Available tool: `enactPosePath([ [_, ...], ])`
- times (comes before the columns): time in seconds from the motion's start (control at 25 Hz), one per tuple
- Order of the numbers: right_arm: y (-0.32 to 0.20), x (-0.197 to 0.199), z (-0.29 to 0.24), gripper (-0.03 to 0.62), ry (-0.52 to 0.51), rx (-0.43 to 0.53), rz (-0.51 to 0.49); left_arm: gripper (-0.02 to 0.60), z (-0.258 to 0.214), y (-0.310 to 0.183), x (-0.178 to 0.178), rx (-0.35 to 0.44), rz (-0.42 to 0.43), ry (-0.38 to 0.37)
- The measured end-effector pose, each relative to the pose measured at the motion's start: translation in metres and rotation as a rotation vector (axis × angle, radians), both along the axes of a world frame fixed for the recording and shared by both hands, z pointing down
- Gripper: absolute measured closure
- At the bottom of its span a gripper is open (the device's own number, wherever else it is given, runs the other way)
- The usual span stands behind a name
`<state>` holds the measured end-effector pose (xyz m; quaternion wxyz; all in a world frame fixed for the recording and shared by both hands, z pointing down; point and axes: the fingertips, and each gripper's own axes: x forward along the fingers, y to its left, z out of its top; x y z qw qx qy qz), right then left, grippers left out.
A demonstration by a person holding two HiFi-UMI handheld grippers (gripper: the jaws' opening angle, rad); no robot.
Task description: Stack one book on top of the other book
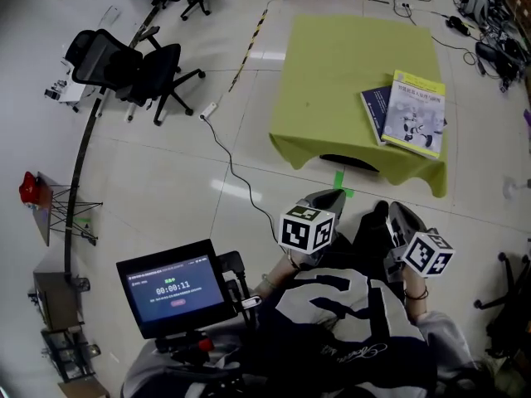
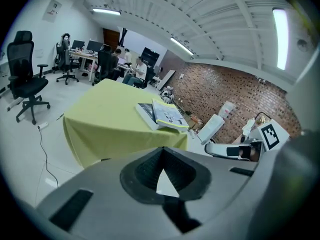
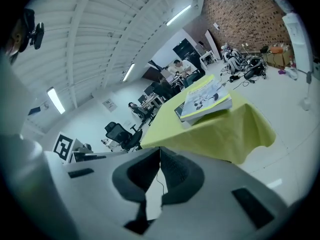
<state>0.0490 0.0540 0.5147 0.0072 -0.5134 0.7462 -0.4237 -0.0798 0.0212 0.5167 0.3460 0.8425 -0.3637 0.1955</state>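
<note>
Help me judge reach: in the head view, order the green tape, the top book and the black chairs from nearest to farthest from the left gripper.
1. Tape, on the floor just ahead of the left gripper, by the table's near edge.
2. Top book, on the table's right side.
3. Chairs, far left across the floor.

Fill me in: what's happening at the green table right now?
A person holds a two-jaw tool in each hand. The left claw and the right claw are both shut and empty, held near the body, short of the table. On its green cloth, the yellow-trimmed book lies on top of the dark blue book, offset so part of the lower one shows. The stack looks done, and neither claw touches it.
</note>
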Motion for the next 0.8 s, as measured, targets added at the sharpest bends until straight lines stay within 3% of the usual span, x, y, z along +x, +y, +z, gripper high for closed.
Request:
enactPosePath([
  [0.28, 0.043, -0.004, -0.016, 0.595, 0.072, 0.042, -0.034, 0.577, -0.007, 0.038, 0.022, -0.005, 0.053, 0.050],
  [0.8, 0.098, 0.066, -0.058, 0.597, 0.154, 0.117, -0.021, 0.577, -0.037, 0.091, 0.104, 0.008, 0.062, 0.110],
])
